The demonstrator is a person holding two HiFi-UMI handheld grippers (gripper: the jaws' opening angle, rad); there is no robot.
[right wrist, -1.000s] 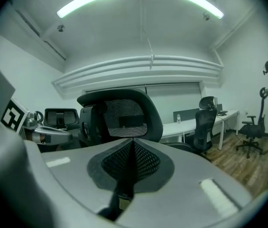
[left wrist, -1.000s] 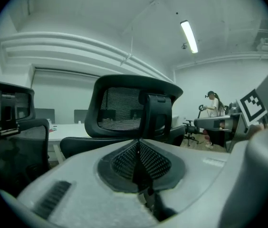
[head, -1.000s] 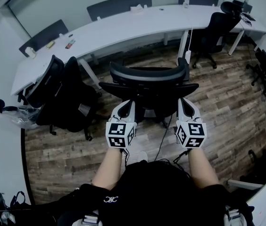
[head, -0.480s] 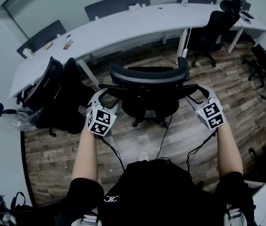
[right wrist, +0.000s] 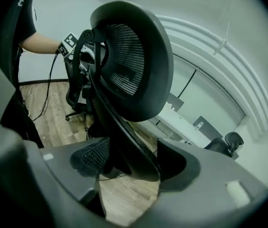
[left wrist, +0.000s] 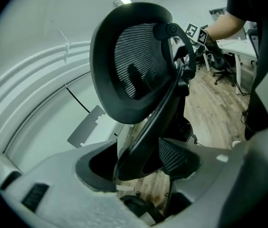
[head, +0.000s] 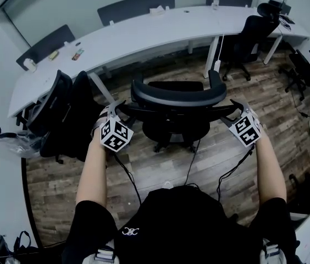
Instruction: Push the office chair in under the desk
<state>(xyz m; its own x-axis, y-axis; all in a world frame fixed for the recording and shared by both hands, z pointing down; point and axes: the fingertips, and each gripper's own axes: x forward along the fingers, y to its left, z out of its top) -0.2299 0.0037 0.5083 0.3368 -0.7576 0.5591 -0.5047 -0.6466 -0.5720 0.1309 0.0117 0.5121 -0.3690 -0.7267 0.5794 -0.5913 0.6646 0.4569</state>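
The black mesh office chair [head: 178, 95] stands on the wood floor with its back toward me, a short way from the curved white desk [head: 144, 32]. My left gripper [head: 116, 111] is at the left edge of the backrest, my right gripper [head: 236, 109] at the right edge. In the left gripper view the jaws [left wrist: 136, 163] are opening, and the chair's curved back frame [left wrist: 157, 122] runs between them below the headrest [left wrist: 134, 65]. The right gripper [right wrist: 133, 161] is likewise opening around the frame [right wrist: 119, 127]. I cannot see either pair of pads pressing on it.
Another black chair [head: 61, 114] stands close on the left; more chairs are at the desk's right end [head: 248, 34] and far right [head: 309, 73]. Grey chairs line the desk's far side. Cables [head: 191, 164] trail from the grippers across the floor.
Both grippers were shut and close together behind the chair. They have spread out to the left and right edges of the backrest and opened round its frame.
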